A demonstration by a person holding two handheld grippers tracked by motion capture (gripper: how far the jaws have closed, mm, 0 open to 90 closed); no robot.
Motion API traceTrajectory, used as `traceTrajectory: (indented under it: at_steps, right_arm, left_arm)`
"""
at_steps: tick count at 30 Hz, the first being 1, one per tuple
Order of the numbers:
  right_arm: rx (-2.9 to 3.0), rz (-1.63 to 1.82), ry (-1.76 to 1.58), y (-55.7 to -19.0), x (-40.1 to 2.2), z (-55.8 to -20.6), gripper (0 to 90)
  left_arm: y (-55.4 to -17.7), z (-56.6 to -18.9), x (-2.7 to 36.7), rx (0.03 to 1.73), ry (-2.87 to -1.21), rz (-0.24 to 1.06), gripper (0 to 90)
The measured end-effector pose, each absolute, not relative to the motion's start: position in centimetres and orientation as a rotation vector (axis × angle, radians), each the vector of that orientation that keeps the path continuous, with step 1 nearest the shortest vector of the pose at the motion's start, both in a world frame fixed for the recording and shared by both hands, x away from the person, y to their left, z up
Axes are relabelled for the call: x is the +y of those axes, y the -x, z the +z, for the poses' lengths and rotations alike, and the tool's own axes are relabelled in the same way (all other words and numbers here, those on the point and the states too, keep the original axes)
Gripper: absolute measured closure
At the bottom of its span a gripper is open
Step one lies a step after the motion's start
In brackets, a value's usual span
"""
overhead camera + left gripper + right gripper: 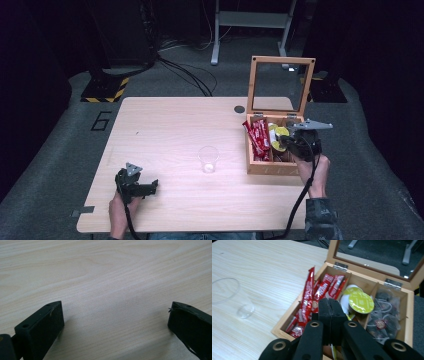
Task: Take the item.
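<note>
The right tool point(329, 315) hides the box's point(287, 322) middle compartment below the yellow-lidded pods point(361, 302); print on the red sachets point(308, 302) stays illegible.

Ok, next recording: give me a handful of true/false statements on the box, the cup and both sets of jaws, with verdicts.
1. The wooden box has its lid standing open. True.
2. The clear plastic cup lies on its side inside the box. False: it stands upright on the table, to the left of the box.
3. The left gripper has its jaws spread apart over bare tabletop. True.
4. The right gripper is wide open. False: its jaws are pressed together above the box.
5. Red sachets fill the box's left compartment. True.
6. The green-lidded pods sit on the table. False: they are in the box's middle compartment.
</note>
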State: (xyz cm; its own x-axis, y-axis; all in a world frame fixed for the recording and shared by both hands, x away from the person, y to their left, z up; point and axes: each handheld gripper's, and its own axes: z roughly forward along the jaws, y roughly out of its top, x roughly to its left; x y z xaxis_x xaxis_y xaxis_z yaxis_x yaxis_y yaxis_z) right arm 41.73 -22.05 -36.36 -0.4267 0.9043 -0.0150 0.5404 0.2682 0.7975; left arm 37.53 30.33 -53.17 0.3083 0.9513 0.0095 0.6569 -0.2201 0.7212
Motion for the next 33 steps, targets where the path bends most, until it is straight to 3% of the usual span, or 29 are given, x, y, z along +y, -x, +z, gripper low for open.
traceTrajectory:
  at_steps: [33]
  right_arm:
    - [2.244, 1.143, -1.019, -42.1, -11.6, -34.7, 89.8]
  left_arm:
    - [-37.5, -53.1, 30.4, 1.421, -1.968, 0.611, 0.3]
